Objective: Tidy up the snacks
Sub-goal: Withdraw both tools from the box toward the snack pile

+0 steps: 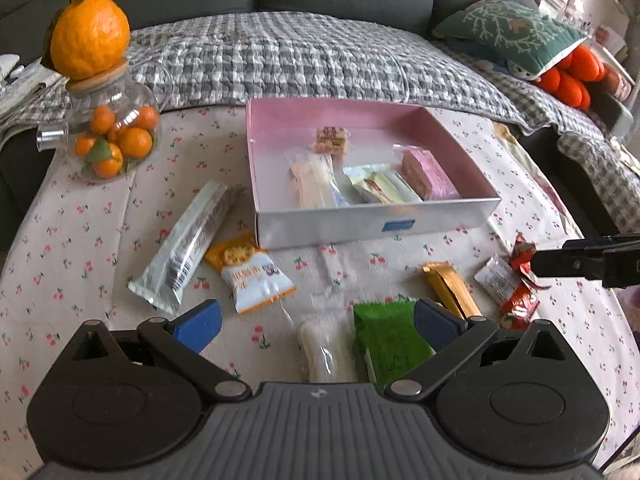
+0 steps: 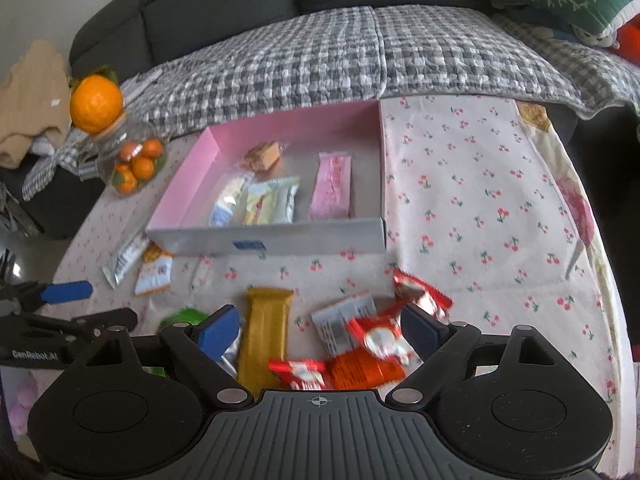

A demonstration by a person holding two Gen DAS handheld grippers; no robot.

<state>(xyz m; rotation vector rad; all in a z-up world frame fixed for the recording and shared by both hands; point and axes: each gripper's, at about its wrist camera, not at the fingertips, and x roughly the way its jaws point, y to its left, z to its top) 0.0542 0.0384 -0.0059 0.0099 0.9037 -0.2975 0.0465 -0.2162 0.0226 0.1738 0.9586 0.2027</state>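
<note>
A pink-lined box (image 1: pixel 256 136) (image 2: pixel 188 184) on the cherry-print cloth holds several wrapped snacks, among them a pink bar (image 1: pixel 430 174) (image 2: pixel 332 190). My left gripper (image 1: pixel 318 320) is open and empty above a green packet (image 1: pixel 390 340) and a clear-wrapped white snack (image 1: pixel 324 346). A long silver bar (image 1: pixel 186 244) and an orange-white packet (image 1: pixel 250 270) lie to its left. My right gripper (image 2: pixel 320 330) is open and empty above red-white packets (image 2: pixel 376 340), beside a gold bar (image 2: pixel 266 332) (image 1: pixel 452 290). It shows in the left wrist view (image 1: pixel 580 262).
A glass jar of small oranges (image 1: pixel 114 136) (image 2: pixel 134 160) with a big orange on its lid stands at the table's far left. A checked blanket (image 1: pixel 300 60) covers the sofa behind. A green cushion (image 1: pixel 516 32) lies at the right.
</note>
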